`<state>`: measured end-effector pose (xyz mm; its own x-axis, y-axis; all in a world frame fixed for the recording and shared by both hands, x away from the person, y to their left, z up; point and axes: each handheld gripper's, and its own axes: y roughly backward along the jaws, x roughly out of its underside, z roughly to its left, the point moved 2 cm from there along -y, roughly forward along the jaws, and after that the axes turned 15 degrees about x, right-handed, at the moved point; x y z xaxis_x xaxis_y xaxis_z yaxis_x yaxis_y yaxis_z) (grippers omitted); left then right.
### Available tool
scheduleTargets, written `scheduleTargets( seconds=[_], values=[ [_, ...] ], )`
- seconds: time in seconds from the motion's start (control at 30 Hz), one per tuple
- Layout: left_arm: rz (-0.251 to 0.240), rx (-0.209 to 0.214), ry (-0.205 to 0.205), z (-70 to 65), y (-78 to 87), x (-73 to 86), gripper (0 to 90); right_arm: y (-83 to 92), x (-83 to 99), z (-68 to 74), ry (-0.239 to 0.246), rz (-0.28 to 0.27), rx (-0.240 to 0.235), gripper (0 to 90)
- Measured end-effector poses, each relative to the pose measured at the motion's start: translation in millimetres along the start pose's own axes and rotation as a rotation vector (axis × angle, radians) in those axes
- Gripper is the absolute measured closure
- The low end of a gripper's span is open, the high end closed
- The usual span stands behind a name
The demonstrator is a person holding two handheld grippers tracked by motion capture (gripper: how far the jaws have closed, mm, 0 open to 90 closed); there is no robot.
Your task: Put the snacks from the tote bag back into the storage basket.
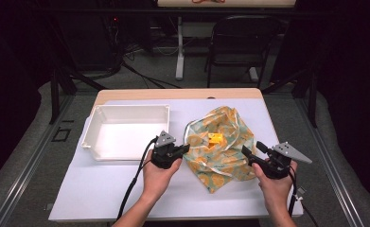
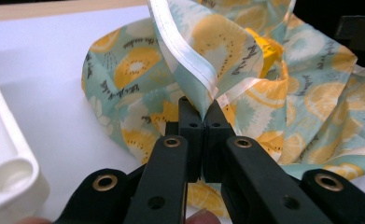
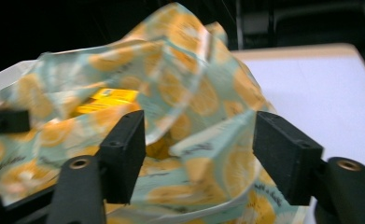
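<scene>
Just right of the white tray (image 1: 126, 130) on the worktop (image 1: 102, 189), the fruit-print cloth bag (image 1: 220, 146) lies slack with a yellow box (image 1: 215, 138) showing in its mouth. The left gripper (image 2: 202, 112) has its jaws pressed together on the bag's white-trimmed rim. The right gripper (image 3: 196, 149) stands at the bag's far side from the tray, jaws spread around a fold, not yet pressing. Best to close on the rim itself, then draw both sides apart evenly so the box stays reachable.
</scene>
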<state>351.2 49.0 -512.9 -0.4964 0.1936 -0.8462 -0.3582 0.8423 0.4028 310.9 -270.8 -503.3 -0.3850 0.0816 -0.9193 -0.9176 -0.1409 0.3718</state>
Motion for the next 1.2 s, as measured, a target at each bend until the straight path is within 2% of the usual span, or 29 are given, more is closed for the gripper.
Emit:
scheduleTargets(
  seconds=[0.03,0.1,0.13,0.17,0.23,0.3,0.33,0.37,0.47,0.53,0.63,0.67,0.7,0.73,0.77,0.9,1.03,1.13,1.2],
  values=[
    [0.0,-0.003,0.005,0.3,-0.6,2.0,89.7,-6.3,1.3,-2.9,-0.031,0.024,0.001,32.2],
    [0.02,-0.012,0.015,2.1,-1.9,7.5,89.7,-16.2,5.8,-6.1,-0.053,0.088,0.012,34.9],
    [0.028,-0.02,0.019,3.2,-2.5,10.2,89.7,-23.3,11.0,-7.6,-0.065,0.133,0.004,49.3],
    [0.039,-0.026,0.024,4.5,-2.4,12.6,89.7,-23.3,11.0,-7.6,-0.065,0.133,0.004,49.3],
    [0.045,-0.042,0.036,7.4,-2.0,16.9,89.7,-28.0,15.6,-7.0,-0.065,0.159,-0.02,64.9],
    [0.053,-0.056,0.045,10.3,-1.6,21.1,89.7,-30.0,17.6,-6.5,-0.056,0.169,-0.012,77.4],
    [0.064,-0.063,0.046,11.4,-1.3,23.4,89.8,-29.3,17.1,-8.7,-0.035,0.178,-0.009,85.8],
    [0.076,-0.069,0.043,12.5,-1.3,25.8,89.8,-29.4,17.0,-9.5,-0.034,0.175,-0.002,88.2],
    [0.104,-0.09,0.046,14.7,-1.5,33.8,89.8,-30.1,17.9,-12.6,-0.035,0.177,0.018,90.0],
    [0.13,-0.104,0.051,16.2,-2.1,39.8,89.8,-31.4,19.8,-16.4,-0.015,0.195,0.044,90.0],
    [0.151,-0.107,0.05,17.2,-2.4,46.8,89.3,-33.1,22.8,-18.7,-0.01,0.212,0.038,90.0],
    [0.136,-0.103,0.05,16.6,-0.9,46.6,83.6,-31.9,22.3,-16.1,-0.007,0.193,0.018,90.0],
    [0.114,-0.1,0.046,15.7,1.9,44.5,83.6,-31.9,22.3,-16.1,-0.007,0.193,0.018,90.0],
    [0.088,-0.099,0.039,14.4,5.5,41.3,78.9,-30.3,21.1,-14.7,0.01,0.185,0.011,90.0],
    [0.055,-0.102,0.027,11.9,10.5,36.1,73.8,-28.6,19.9,-13.0,0.017,0.177,0.004,90.0],
    [-0.044,-0.087,-0.037,-1.7,23.0,18.0,63.2,-23.2,16.7,-6.7,0.019,0.141,-0.025,90.0],
    [-0.081,-0.048,-0.099,-18.8,20.5,3.7,61.0,-20.2,14.8,-3.9,0.029,0.13,-0.036,90.0],
    [-0.087,-0.008,-0.133,-31.5,8.3,-3.0,59.3,-18.8,14.1,-1.5,0.032,0.12,-0.051,90.0],
    [-0.091,-0.007,-0.154,-37.8,1.5,-4.9,57.7,-18.1,13.7,-0.5,0.035,0.115,-0.053,90.0]
  ],
)
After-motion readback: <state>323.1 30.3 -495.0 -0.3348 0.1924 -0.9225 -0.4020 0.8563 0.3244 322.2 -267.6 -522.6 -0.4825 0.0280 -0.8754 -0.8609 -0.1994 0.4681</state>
